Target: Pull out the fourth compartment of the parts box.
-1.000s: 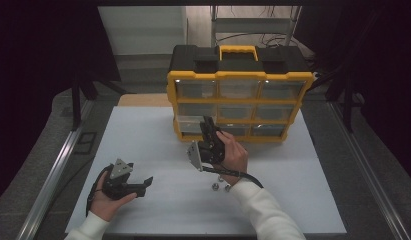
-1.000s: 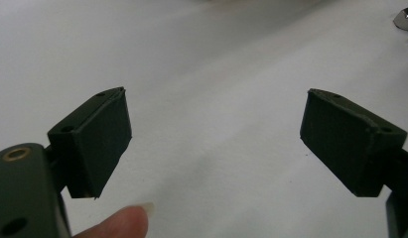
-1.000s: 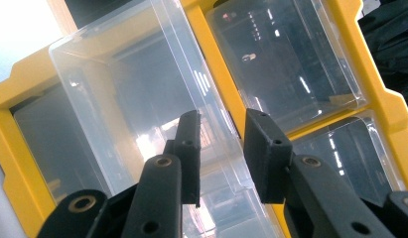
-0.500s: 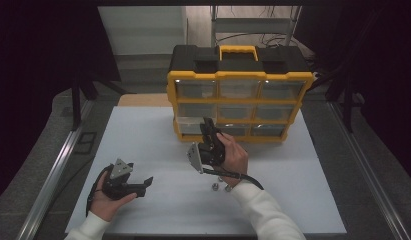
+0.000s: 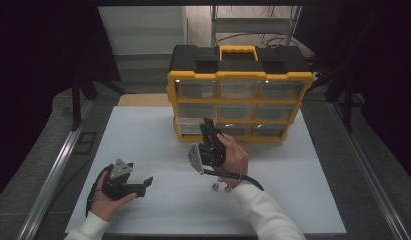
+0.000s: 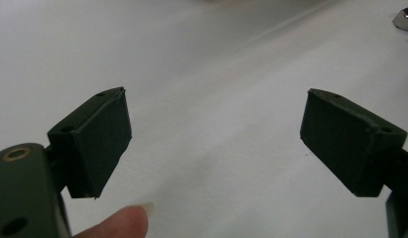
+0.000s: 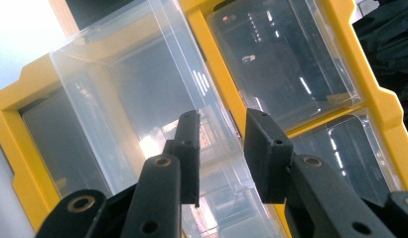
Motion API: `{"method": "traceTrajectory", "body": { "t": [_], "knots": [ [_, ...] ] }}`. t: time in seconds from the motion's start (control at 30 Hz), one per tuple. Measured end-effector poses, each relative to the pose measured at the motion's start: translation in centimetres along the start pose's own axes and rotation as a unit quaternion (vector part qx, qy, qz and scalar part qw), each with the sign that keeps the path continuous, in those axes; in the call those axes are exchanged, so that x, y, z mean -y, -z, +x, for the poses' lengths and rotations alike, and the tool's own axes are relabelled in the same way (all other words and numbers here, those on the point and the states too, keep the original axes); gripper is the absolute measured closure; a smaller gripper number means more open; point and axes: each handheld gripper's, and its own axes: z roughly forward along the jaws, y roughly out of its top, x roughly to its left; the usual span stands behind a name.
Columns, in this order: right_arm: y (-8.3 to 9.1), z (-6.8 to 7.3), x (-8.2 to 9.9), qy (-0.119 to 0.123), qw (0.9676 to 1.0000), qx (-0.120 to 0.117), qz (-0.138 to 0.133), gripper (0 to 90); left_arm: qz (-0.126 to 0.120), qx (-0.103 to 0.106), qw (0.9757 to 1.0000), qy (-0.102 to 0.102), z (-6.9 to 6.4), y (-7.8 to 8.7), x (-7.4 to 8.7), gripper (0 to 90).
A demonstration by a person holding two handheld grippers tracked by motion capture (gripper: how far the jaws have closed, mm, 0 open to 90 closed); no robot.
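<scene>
Right gripper (image 7: 219,148) grasping clear drawer (image 7: 157,99) of yellow organizer (image 5: 238,105); drawer seemingly empty.

We hold the left gripper (image 5: 124,181) low at the near left, our left hand (image 5: 107,199) cupped under it from below with the wrist bent and its jaws pointing level toward the right; in the left gripper view those jaws stand wide apart with nothing between them, and one of our fingertips (image 6: 119,224) shows at the bottom edge. Our right hand (image 5: 234,156) wraps the right gripper (image 5: 208,131) from the right side, white sleeve behind it, the gripper aimed forward and away from us; its jaws are drawn fairly close together, and whether their pads press on anything we cannot tell.
</scene>
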Motion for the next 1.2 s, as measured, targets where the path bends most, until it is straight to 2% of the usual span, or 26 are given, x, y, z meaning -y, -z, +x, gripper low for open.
{"method": "traceTrajectory", "body": {
  "t": [1.2],
  "knots": [
    [0.71, -0.12, 0.05, 0.0, 1.0, -0.002, -0.004, 68.4, 0.0, -0.002, 1.0, 0.002, 0.11, 0.09, 0.03, 13.3]
  ]
}}
